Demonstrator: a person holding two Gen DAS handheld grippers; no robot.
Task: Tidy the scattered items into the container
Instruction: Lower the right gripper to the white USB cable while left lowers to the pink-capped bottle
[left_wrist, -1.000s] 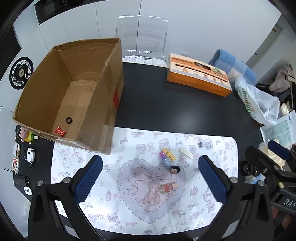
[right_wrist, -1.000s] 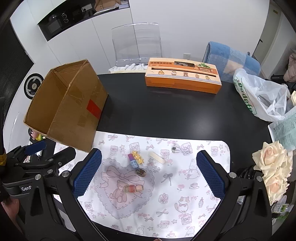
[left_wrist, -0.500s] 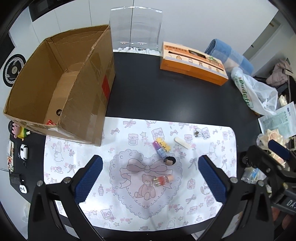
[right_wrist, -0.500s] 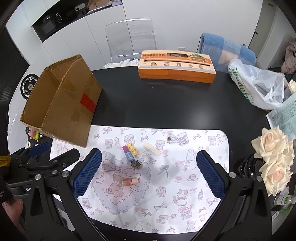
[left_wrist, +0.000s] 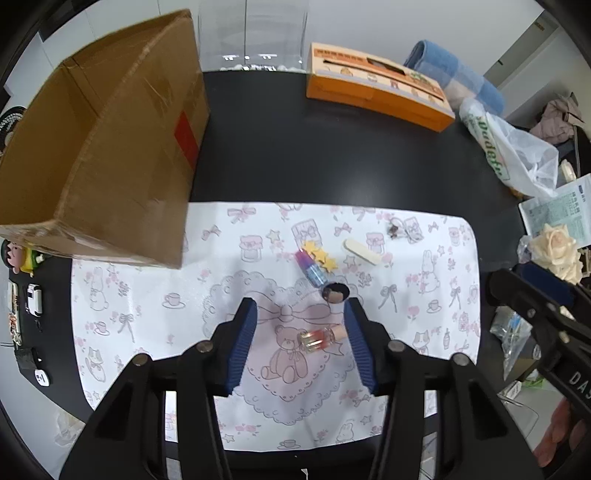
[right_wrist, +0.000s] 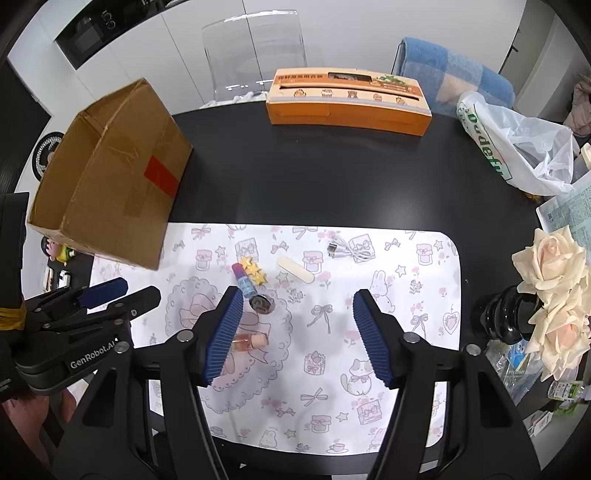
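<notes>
Small glass bottle (left_wrist: 320, 338) lying between spread left tongs (left_wrist: 300, 313) — untouched; right tongs (right_wrist: 297, 304) spread too — holding nothing.

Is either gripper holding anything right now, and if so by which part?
Nothing is held. The left gripper is open around the small pink bottle lying on the mat, not gripping it; the right gripper is open and empty.

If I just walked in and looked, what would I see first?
Probably the big brown cardboard box, open on top, at the left edge of the white mat with pink bows and teddy bears. Next, the little things in the mat's middle: yellow stars, a purple-and-blue tube and a small pink bottle lying between the open left tongs. The long orange box glows against the black table at the back.
</notes>
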